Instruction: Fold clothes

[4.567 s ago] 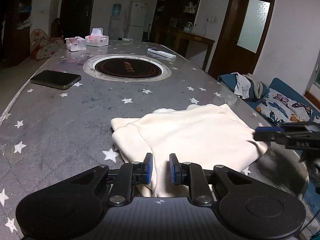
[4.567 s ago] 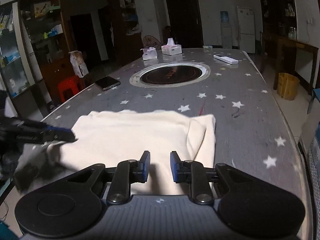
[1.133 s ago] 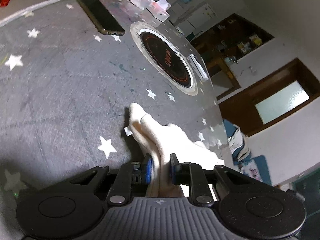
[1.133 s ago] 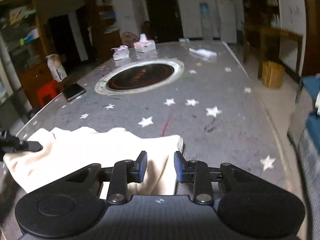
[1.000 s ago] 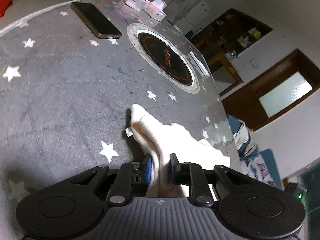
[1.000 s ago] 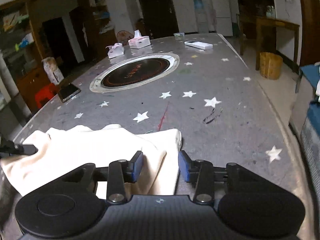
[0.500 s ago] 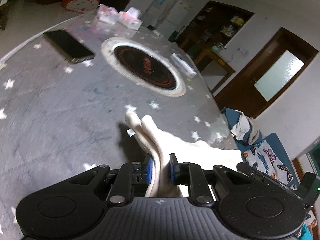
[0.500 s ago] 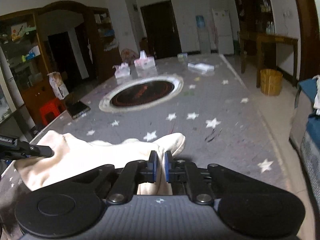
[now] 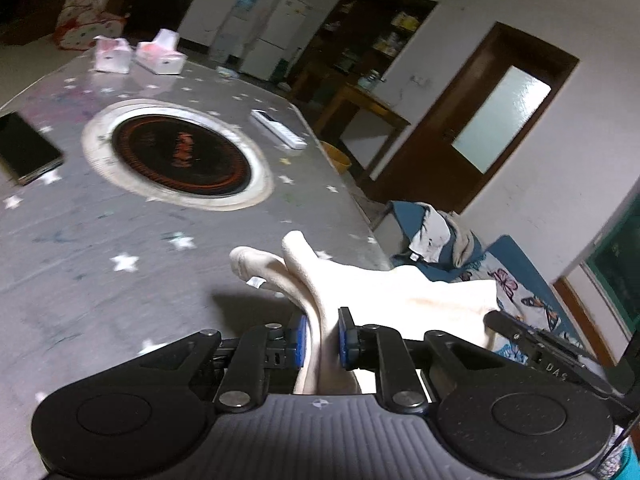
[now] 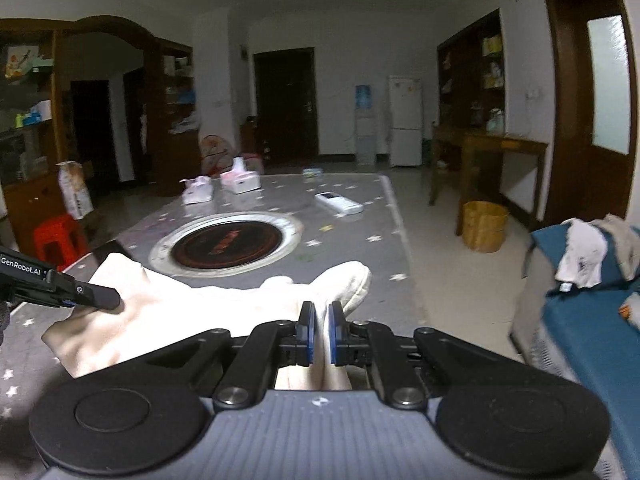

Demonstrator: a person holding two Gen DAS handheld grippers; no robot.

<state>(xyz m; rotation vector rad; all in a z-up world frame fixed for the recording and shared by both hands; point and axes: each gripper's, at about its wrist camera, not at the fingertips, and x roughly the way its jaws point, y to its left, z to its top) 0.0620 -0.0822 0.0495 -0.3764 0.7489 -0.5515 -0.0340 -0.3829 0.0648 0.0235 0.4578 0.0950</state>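
A cream garment (image 9: pixel 384 292) hangs lifted above the near end of the grey star-patterned table (image 9: pixel 100 240), stretched between both grippers. My left gripper (image 9: pixel 322 334) is shut on a bunched fold of it, the cloth rising between the blue pads. My right gripper (image 10: pixel 321 330) is shut on the garment (image 10: pixel 192 312) at its other edge. In the right wrist view the left gripper's fingers (image 10: pixel 96 298) pinch the cloth at the far left. In the left wrist view the right gripper's fingers (image 9: pixel 536 344) show at the garment's right corner.
On the table are a round inset burner (image 9: pixel 180 156), a black phone (image 9: pixel 24 148), a white remote (image 9: pixel 278 134) and two tissue boxes (image 9: pixel 160 58). A blue sofa with clothes (image 10: pixel 588 264) stands right of the table. A yellow bucket (image 10: pixel 484 226) sits on the floor.
The right gripper closed on the garment's edge. Both grippers rose, lifting the cloth off the table, and the left gripper rolled back toward level.
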